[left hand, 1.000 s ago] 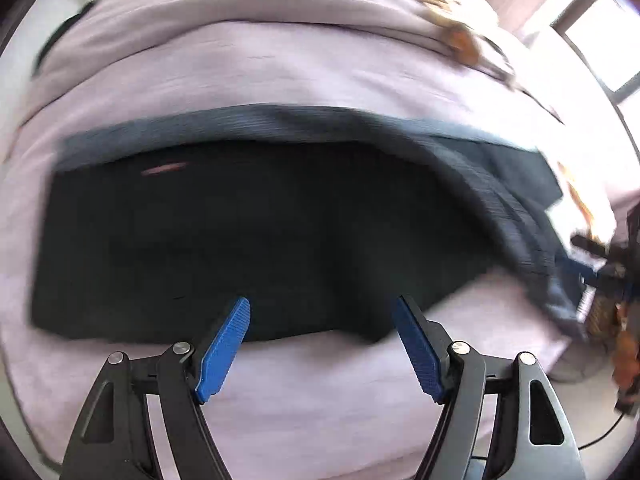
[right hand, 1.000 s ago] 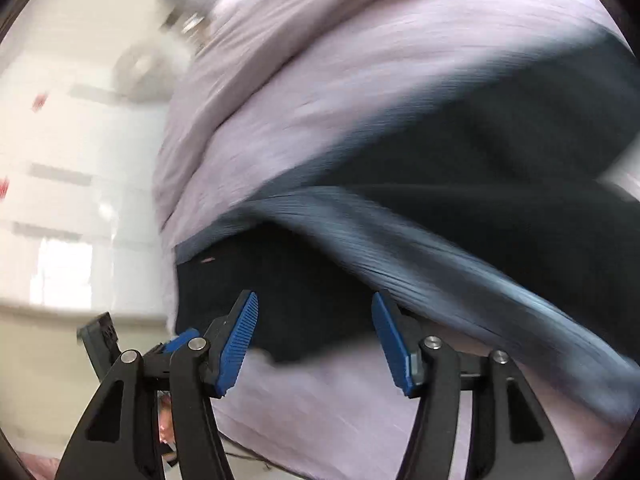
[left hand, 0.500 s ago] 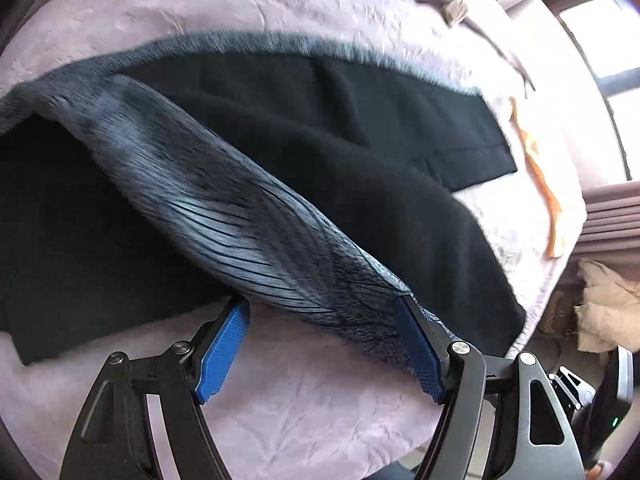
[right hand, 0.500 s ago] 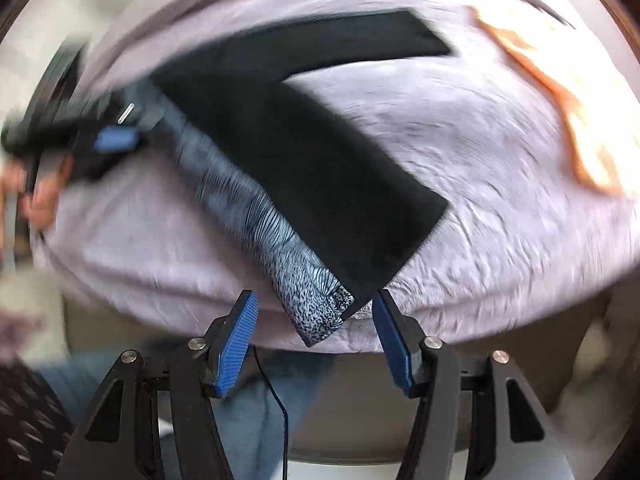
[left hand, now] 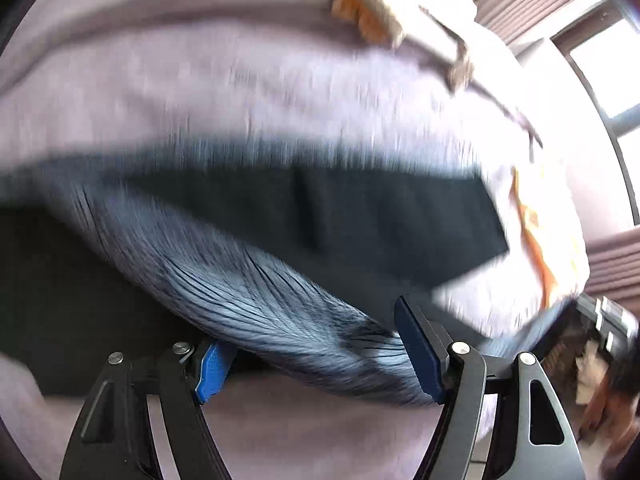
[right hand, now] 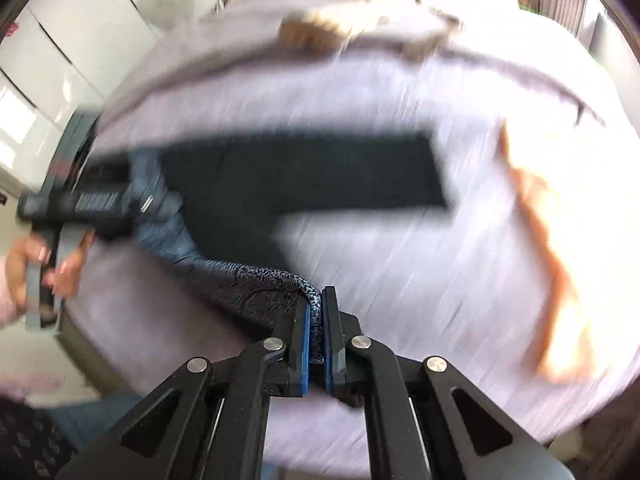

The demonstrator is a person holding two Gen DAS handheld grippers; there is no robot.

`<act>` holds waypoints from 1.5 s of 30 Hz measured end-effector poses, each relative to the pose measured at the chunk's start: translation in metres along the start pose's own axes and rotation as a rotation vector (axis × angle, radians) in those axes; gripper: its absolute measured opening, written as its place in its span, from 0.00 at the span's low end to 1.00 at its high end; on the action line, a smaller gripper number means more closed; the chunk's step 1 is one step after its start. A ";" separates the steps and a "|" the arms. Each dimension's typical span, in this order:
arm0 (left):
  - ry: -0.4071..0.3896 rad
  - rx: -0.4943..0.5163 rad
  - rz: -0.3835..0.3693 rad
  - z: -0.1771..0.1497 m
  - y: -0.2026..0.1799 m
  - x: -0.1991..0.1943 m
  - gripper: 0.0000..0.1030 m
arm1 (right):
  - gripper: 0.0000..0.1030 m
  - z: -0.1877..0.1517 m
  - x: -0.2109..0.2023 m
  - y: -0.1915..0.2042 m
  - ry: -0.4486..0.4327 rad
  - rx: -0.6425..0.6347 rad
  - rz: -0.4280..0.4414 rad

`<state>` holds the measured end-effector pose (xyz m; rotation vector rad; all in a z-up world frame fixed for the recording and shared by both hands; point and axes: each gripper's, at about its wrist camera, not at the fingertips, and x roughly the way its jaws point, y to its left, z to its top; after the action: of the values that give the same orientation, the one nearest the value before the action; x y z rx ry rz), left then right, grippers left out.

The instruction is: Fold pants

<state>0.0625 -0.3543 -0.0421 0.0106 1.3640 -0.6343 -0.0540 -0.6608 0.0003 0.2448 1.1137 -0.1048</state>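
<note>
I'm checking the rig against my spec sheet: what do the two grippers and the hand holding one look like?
Both grippers match: the left gripper and the right gripper have black angular linkage arms with silver rivets and flat blue textured pads. Seen from the right wrist camera, the left one's body is a dark block with pale ribbed markings. The hand wears a pale pink sleeve. No cables are visible.

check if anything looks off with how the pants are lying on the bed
Yes. The pants are askew: one dark leg lies flat across the lilac bedcover, while the other twists into a blue-grey roll running to the right gripper, which pinches its end.
</note>
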 end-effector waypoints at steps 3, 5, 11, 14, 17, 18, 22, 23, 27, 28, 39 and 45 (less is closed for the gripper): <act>-0.090 -0.006 0.035 0.032 0.001 -0.017 0.73 | 0.05 0.072 0.019 -0.028 -0.056 0.000 -0.012; -0.154 0.004 0.097 0.046 0.009 -0.030 0.73 | 0.05 0.103 0.038 -0.054 -0.060 0.046 0.001; -0.152 -0.023 0.225 0.057 0.038 -0.024 0.73 | 0.15 0.168 0.133 -0.096 0.060 0.197 0.061; -0.099 -0.039 0.278 0.043 0.047 -0.001 0.73 | 0.30 0.155 0.125 -0.103 0.034 0.258 0.060; -0.046 -0.075 0.315 0.030 0.059 0.018 0.73 | 0.41 0.111 0.105 -0.120 0.006 0.411 0.088; -0.039 -0.094 0.316 0.026 0.062 0.022 0.73 | 0.41 0.091 0.102 -0.128 -0.002 0.490 0.104; -0.031 -0.096 0.325 0.027 0.060 0.032 0.73 | 0.42 0.029 0.108 -0.144 0.017 0.721 0.237; -0.025 -0.084 0.344 0.029 0.058 0.038 0.73 | 0.42 0.020 0.115 -0.146 0.016 0.753 0.276; -0.019 -0.087 0.378 0.036 0.055 0.048 0.73 | 0.11 0.012 0.140 -0.161 -0.016 0.907 0.326; -0.034 -0.085 0.368 0.037 0.054 0.046 0.73 | 0.05 0.011 0.141 -0.165 -0.014 0.941 0.313; -0.160 -0.074 0.449 0.047 0.065 0.010 0.76 | 0.32 0.047 0.078 -0.127 -0.040 0.588 0.193; -0.094 -0.102 0.573 0.067 0.087 0.065 0.76 | 0.54 0.124 0.150 -0.050 0.024 0.315 0.167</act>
<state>0.1638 -0.3330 -0.1155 0.2765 1.2232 -0.0824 0.1100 -0.7336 -0.0895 0.6209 1.0932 -0.1290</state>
